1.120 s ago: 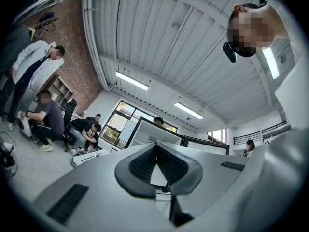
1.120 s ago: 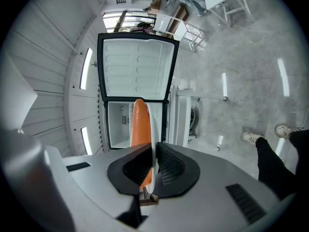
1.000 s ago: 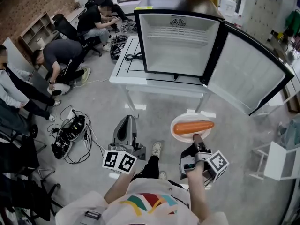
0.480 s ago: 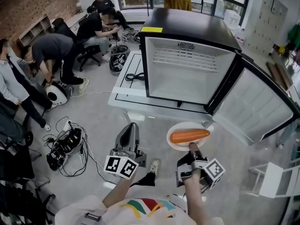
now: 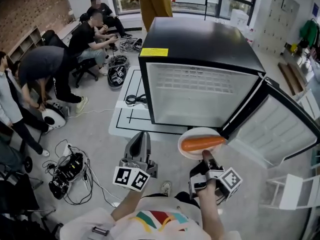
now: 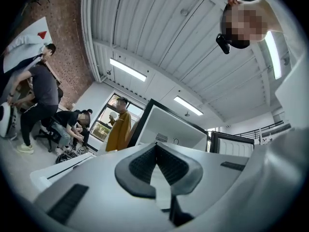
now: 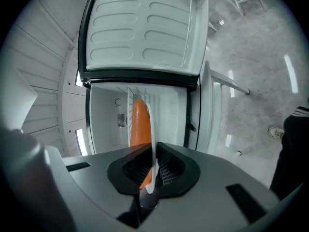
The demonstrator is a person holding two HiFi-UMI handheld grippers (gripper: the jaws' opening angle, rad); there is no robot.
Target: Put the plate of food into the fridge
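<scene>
right tongs (image 5: pixel 204 155) pinch plate (image 5: pixel 194 132) rim; carrot (image 5: pixel 202 143) hides plate's middle.

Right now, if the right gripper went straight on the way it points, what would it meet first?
Probably the back wall of the open fridge: the right gripper, shut on the plate with the carrot, points into it. Depth is unclear.

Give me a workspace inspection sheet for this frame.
Surface: white table carries black mini fridge, door open.
Job's things: orange carrot on white round plate, in front of the fridge opening.
Clutter: black gear on grey floor, left.
Grippers: right gripper shut on plate rim; left gripper shut, empty.
Cables: black coil on table; tangle on floor by the gear.
Surroundings: people at left, brick wall behind them.
</scene>
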